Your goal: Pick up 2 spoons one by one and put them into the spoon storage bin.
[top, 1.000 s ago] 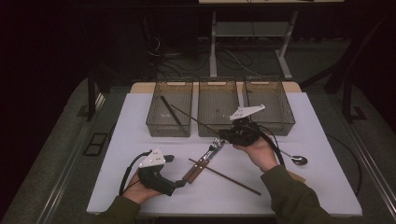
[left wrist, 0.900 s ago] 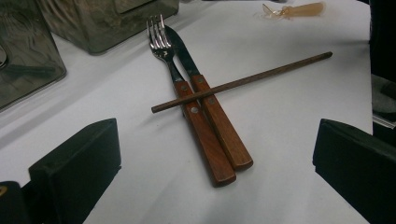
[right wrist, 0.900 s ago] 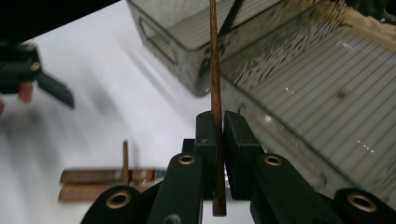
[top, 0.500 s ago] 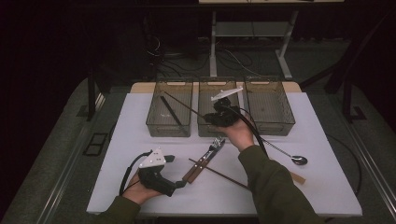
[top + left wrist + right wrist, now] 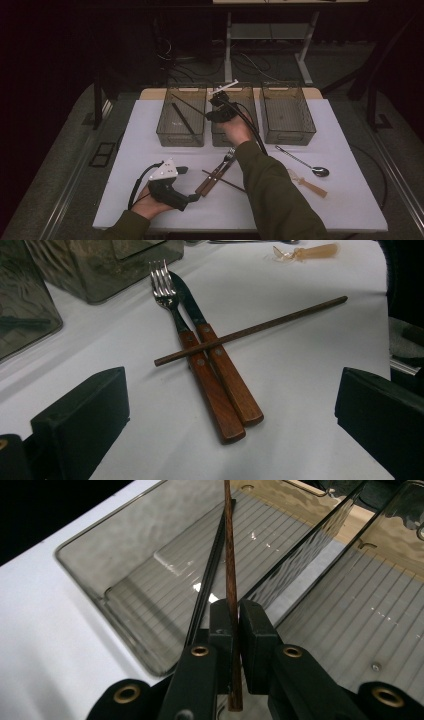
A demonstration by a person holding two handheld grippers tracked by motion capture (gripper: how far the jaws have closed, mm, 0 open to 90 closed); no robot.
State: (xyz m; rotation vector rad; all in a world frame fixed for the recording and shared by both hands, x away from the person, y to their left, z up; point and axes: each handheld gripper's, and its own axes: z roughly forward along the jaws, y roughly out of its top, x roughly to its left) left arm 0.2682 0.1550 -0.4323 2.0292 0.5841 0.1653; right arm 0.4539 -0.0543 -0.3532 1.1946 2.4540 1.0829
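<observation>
The left gripper [image 5: 192, 197] rests low on the white table [image 5: 350, 210] at the near edge, and its two black jaws stand wide apart with nothing between them. Just ahead of these jaws, in the left gripper view, a fork [image 5: 192, 342] and a knife [image 5: 217, 360] with brown wooden handles lie side by side and touching, the handles pointing toward the jaws. A brown chopstick [image 5: 250, 331] lies across both handles, with its longer part reaching to the right of the jaws. Farther ahead and to the right, a pale amber plastic piece [image 5: 306, 251] lies on the table, too blurred to tell what it is. In the high view a metal spoon [image 5: 302, 161] lies near that piece. The right gripper [image 5: 216, 111] is held above the bins, and its jaws are closed on a second brown chopstick [image 5: 230, 580], which is gripped near its lower end and points away from the jaws over the left bin [image 5: 100, 565]. Just to the left of this chopstick, inside that bin, a black chopstick [image 5: 207, 585] lies on the ribbed floor. To the right of the jaws is the middle bin [image 5: 380, 605], and the right bin [image 5: 287, 112] stands farther off.
</observation>
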